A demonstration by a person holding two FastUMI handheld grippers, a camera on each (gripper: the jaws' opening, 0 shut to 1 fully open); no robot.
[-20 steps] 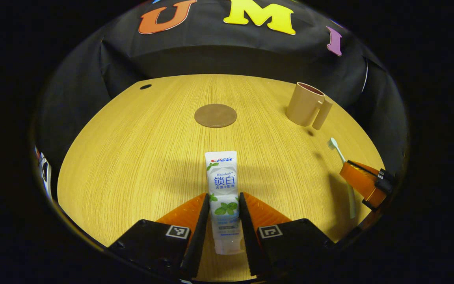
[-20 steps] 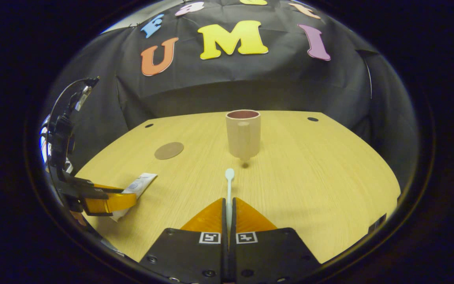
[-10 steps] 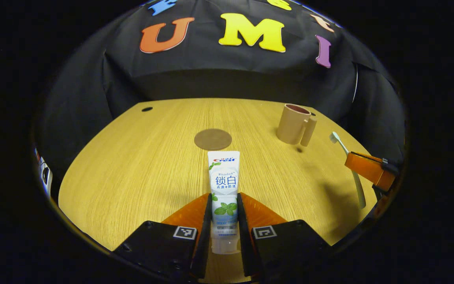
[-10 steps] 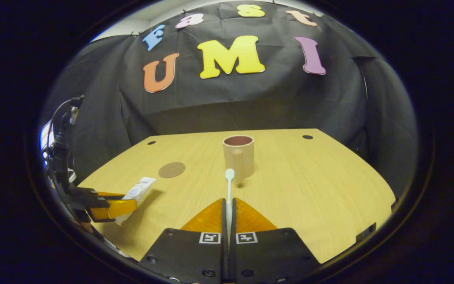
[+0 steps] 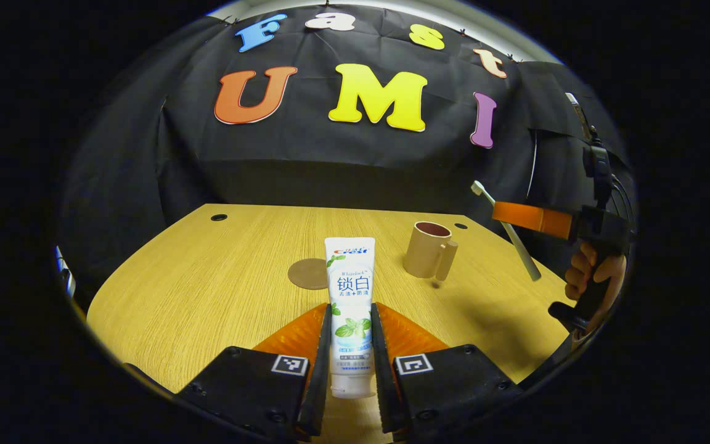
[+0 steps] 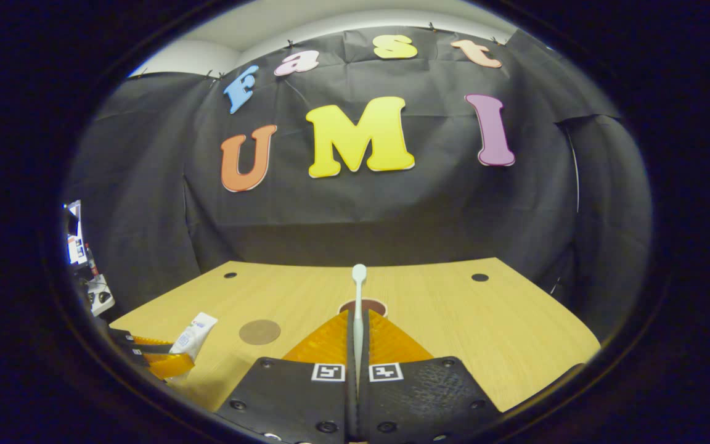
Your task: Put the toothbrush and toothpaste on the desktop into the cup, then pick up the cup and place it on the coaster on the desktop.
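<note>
Both items are up off the wooden counter [image 5: 207, 277], ready for the beige handled cup [image 5: 429, 250]. The left gripper [image 5: 351, 345] clamps the white toothpaste tube [image 5: 350, 296] short of the cup; the right gripper [image 6: 355, 336] pinches the pale slim toothbrush [image 6: 358, 302], its head over the cup's rim [image 6: 362, 304]. The round brown coaster [image 5: 308, 273] sits left of the cup.

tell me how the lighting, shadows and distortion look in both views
Left gripper view: sharp; the fisheye bows the table edge, and a dark shadow falls on the wood right of the cup, under the raised toothbrush; the toothpaste is evenly lit, no glare. Right gripper view: the same bowing; a pale band of wall shows above the cloth, and the rim falls off dark.
</note>
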